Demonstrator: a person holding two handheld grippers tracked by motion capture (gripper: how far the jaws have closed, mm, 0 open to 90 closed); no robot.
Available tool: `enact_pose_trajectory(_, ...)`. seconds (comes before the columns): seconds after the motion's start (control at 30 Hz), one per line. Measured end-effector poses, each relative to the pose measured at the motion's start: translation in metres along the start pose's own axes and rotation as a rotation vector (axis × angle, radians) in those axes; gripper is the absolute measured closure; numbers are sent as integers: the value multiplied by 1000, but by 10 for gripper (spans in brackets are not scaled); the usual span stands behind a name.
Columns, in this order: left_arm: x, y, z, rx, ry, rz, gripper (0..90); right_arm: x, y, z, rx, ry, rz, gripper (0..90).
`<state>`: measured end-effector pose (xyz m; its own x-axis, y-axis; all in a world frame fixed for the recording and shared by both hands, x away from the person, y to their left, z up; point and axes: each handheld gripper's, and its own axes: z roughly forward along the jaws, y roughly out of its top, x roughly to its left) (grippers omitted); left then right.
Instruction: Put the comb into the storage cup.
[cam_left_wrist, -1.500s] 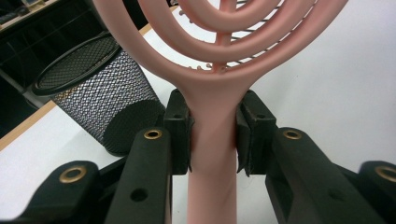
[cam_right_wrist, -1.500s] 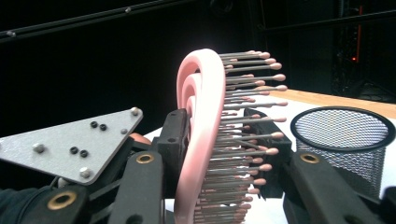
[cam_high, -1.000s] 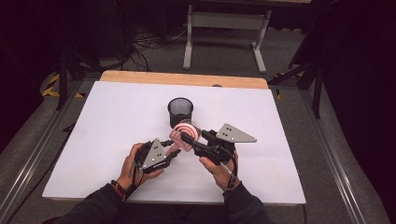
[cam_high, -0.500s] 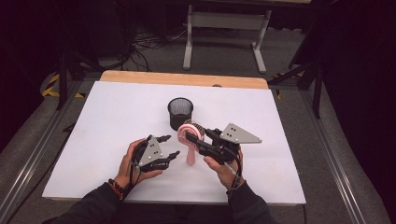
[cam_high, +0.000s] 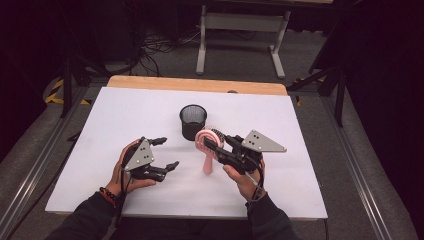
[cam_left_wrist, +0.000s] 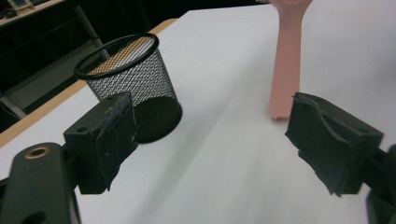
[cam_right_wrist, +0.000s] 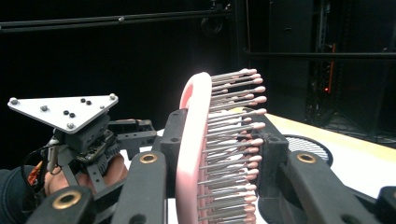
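Hairbrush (cam_high: 207, 150) pinched by its head in the right gripper (cam_high: 216, 144), handle hanging down to the white table (cam_high: 300, 150) just in front of the mesh cup (cam_high: 193, 121).

In the right gripper view the jaws press on the pink head from both sides, back against one pad and bristles against the other, with the cup's rim low behind. The right hand (cam_high: 245, 175) holds its gripper raised mid-table, jaws aimed left toward the cup. The left gripper (cam_high: 164, 154) sits apart to the left, jaws spread wide with nothing between them; its own view looks past the cup toward the handle's tip. Bare white surface lies on all sides, widest to the left and right edges; the wooden strip marks the far edge.
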<state>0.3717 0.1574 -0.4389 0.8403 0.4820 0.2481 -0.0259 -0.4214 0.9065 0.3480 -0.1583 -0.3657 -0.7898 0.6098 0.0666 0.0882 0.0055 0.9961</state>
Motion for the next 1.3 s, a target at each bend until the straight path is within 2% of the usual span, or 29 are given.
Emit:
enact_pose_trajectory(0.03, 2, -2, -3, 9, 5, 9, 148, -1, 0, -1, 0, -1, 1, 633)
enact_pose_trajectory(0.13, 5, -6, -7, 9, -5, 2, 102, -3, 1, -2, -9, -13, -1, 633)
enact_pose_trajectory(0.3, 8, -12, -19, 15, 2, 9, 91, -5, 3, -4, -13, -23, -1, 633)
enact_pose_trajectory(0.4, 10, -17, -29, 13, 8, -10, 85, -6, 4, -5, -13, -30, -1, 633)
enact_pose_trajectory(0.57, 12, -30, -45, 23, 38, -24, 82, -8, 6, -5, -25, -40, -8, 633)
enact_pose_trajectory(0.67, 11, -37, -51, 33, 65, -9, 88, -9, 8, -4, -31, -45, -7, 633)
enact_pose_trajectory(0.77, 12, -41, -58, 29, 71, -20, 89, -9, 11, -4, -43, -57, -5, 633)
enact_pose_trajectory(0.93, 15, -48, -68, 4, 83, -72, 82, -12, 21, -2, -66, -66, -6, 633)
enact_pose_trajectory(1.03, 16, -50, -71, 1, 91, -78, 76, -14, 28, 2, -76, -67, -13, 633)
enact_pose_trajectory(1.13, 16, -51, -75, 5, 104, -68, 72, -15, 36, 5, -84, -68, -21, 633)
enact_pose_trajectory(1.3, 15, -54, -77, 7, 97, -77, 69, -18, 51, 13, -100, -84, -42, 633)
